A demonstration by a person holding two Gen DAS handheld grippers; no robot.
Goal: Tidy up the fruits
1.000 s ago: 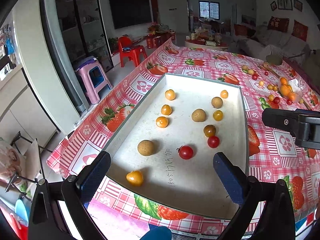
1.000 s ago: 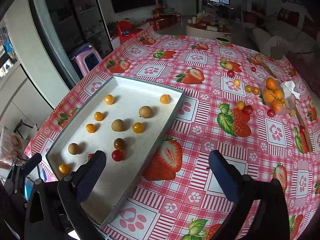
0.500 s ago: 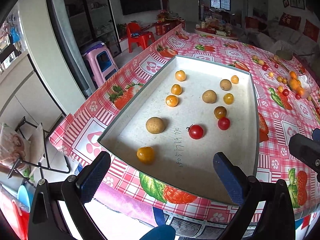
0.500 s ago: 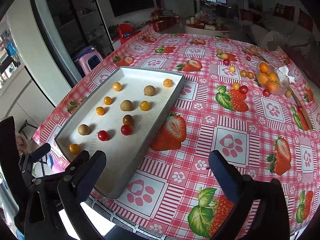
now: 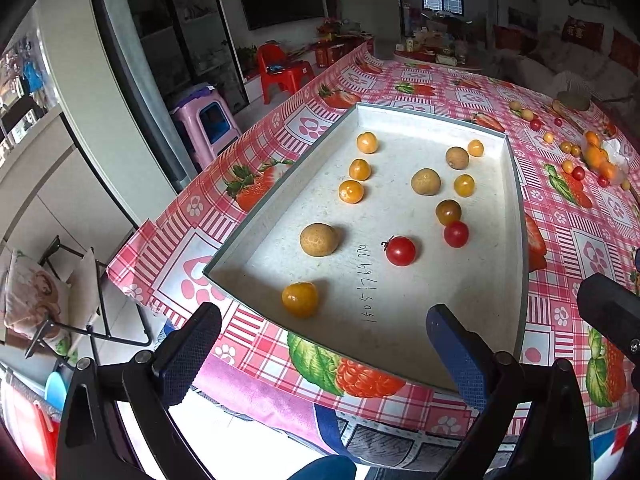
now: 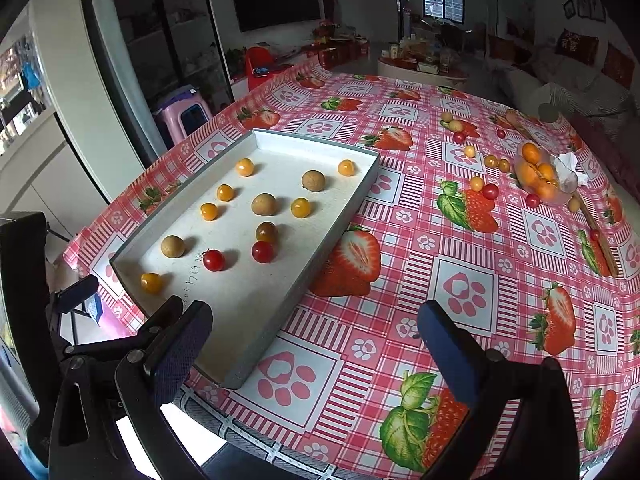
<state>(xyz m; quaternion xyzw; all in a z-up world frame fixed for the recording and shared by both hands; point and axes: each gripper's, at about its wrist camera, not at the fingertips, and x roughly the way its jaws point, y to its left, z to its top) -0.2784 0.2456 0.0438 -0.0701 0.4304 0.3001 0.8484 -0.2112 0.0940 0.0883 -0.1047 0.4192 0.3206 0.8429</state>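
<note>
A shallow grey tray (image 5: 519,208) (image 6: 340,236) lies on the strawberry-print tablecloth (image 6: 464,292). In it sit several orange, tan and red fruits, among them a red cherry tomato (image 5: 400,251) (image 6: 213,260) and a tan round fruit (image 5: 319,239) (image 6: 172,246). My left gripper (image 5: 324,356) hangs open before the tray's near end, off the table edge, holding nothing. My right gripper (image 6: 314,354) is open and empty over the table's near edge, right of the tray. Part of the left gripper (image 6: 76,292) shows at the left of the right wrist view.
More small fruits (image 6: 484,190) lie loose on the far right of the table beside a clear bag of oranges (image 6: 540,176). A pink stool (image 5: 206,120) and a red chair (image 5: 280,72) stand on the floor left of the table.
Both grippers have drawn back and up from the table, so the tray and fruits look further away. Both stay open and the fruits lie where they were.
</note>
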